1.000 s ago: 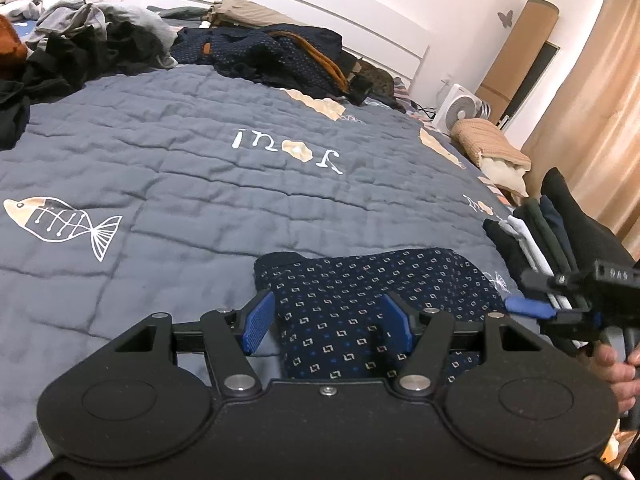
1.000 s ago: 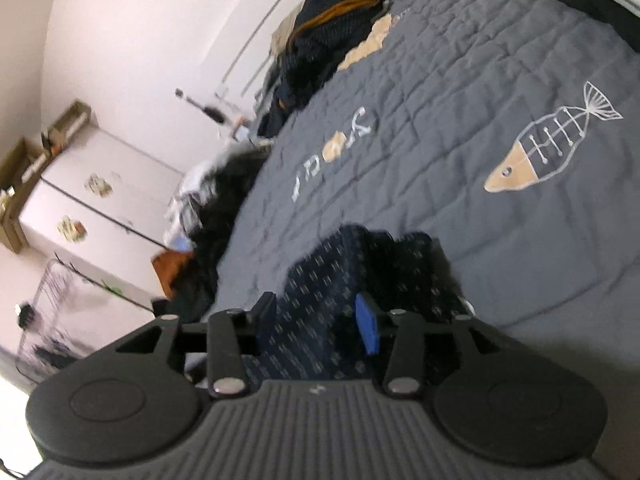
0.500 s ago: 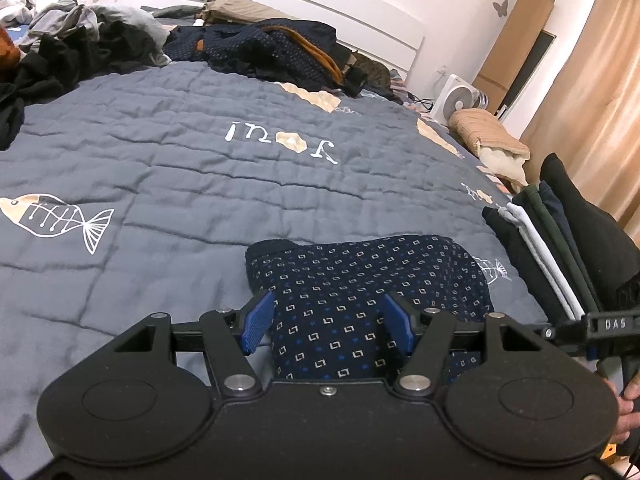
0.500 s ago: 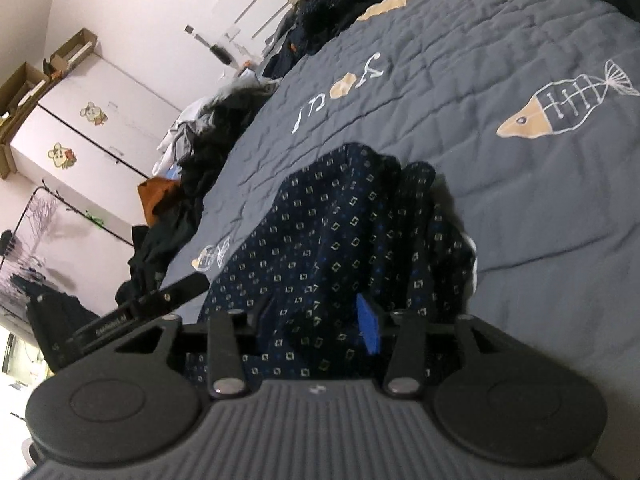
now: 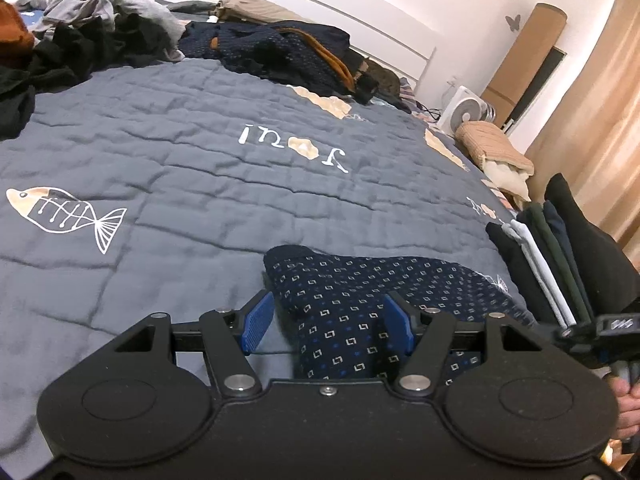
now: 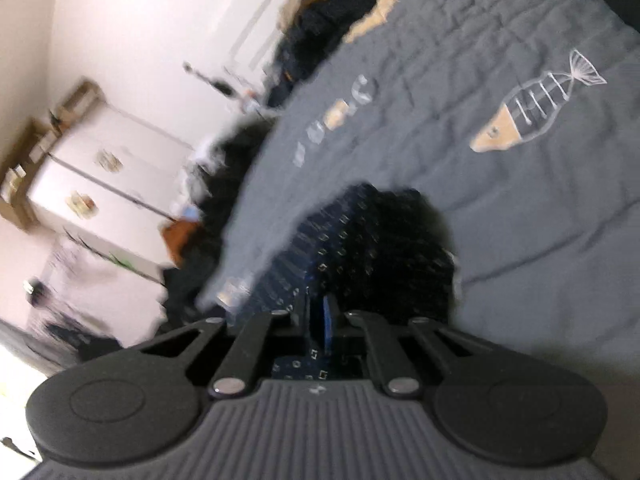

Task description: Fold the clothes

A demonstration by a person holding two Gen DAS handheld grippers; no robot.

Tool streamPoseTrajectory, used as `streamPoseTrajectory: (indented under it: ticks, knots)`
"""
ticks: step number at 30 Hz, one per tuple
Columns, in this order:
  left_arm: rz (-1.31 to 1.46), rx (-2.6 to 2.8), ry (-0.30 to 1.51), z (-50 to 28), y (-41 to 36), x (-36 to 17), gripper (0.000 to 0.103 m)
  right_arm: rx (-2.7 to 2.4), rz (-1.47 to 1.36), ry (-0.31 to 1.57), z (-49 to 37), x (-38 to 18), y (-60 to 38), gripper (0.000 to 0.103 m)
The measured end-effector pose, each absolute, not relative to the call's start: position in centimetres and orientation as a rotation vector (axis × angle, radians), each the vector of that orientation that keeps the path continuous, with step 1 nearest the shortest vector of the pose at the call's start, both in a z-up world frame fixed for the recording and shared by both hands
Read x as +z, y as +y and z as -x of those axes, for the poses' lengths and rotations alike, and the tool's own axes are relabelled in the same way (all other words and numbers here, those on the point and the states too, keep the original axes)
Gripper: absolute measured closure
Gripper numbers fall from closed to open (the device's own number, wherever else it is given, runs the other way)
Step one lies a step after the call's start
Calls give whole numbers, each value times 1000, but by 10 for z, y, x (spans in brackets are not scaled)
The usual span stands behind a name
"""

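A folded navy garment with small square print [image 5: 360,300] lies on the grey quilt near the bed's front edge. My left gripper [image 5: 326,322] is open, its blue fingers spread over the garment's near left corner, nothing pinched. The right gripper's body [image 5: 600,328] shows at the right edge of the left wrist view, with a hand below it. In the blurred right wrist view my right gripper [image 6: 316,314] is shut on the navy garment [image 6: 360,240], cloth bunched between its fingers.
A stack of folded dark and white clothes [image 5: 548,256] stands at the right of the quilt [image 5: 200,160]. Unfolded clothes pile up at the back left [image 5: 80,40] and along the headboard [image 5: 288,52]. A white fan [image 5: 464,112] sits past the bed.
My right gripper has closed on the garment and is moving, blurring its view. The left gripper stays open and has shifted slightly left, its left finger now past the garment's edge.
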State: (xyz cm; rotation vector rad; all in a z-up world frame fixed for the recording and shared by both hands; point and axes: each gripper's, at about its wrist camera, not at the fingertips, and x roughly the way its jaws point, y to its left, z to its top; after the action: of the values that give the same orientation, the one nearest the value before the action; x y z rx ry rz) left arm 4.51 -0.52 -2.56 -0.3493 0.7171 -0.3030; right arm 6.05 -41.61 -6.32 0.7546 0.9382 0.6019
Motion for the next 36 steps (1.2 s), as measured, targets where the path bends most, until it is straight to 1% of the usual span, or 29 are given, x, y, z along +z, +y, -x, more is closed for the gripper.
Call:
streamPoseTrajectory:
  ticks: [5, 7, 8, 10, 11, 13, 16, 18, 25, 26, 28, 29, 31, 36]
  knots:
    - [349, -319, 744, -46, -7, -31, 40, 567, -627, 989, -61, -78, -397, 90]
    - [365, -329, 756, -47, -5, -33, 39, 569, -617, 982, -61, -75, -397, 83]
    - [377, -333, 762, -47, -3, -34, 39, 568, -613, 976, -60, -71, -398, 81]
    - [415, -339, 776, -49, 2, -37, 39, 571, -610, 956, -57, -63, -401, 71]
    - [436, -342, 786, -50, 4, -39, 38, 577, -610, 944, -57, -59, -402, 69]
    - [469, -352, 804, -52, 8, -42, 38, 597, -602, 935, -58, -52, -405, 60]
    - [512, -384, 837, -53, 11, -49, 34, 621, -571, 942, -57, -47, -408, 55]
    - [529, -412, 849, -51, 11, -52, 34, 604, -546, 938, -55, -46, -412, 54]
    - [538, -415, 865, -51, 12, -59, 31, 611, -520, 1004, -51, -54, -425, 51]
    - [535, -411, 866, -51, 11, -59, 30, 628, -533, 1011, -51, -57, -426, 49]
    - [528, -403, 866, -52, 9, -60, 29, 661, -559, 1025, -50, -62, -428, 37]
    - [527, -402, 867, -53, 7, -59, 29, 675, -568, 1032, -49, -65, -429, 35]
    - [527, -405, 866, -53, 6, -59, 29, 680, -562, 1043, -47, -68, -427, 27]
    - [532, -405, 869, -55, 4, -60, 29, 712, -532, 1104, -39, -79, -422, 24]
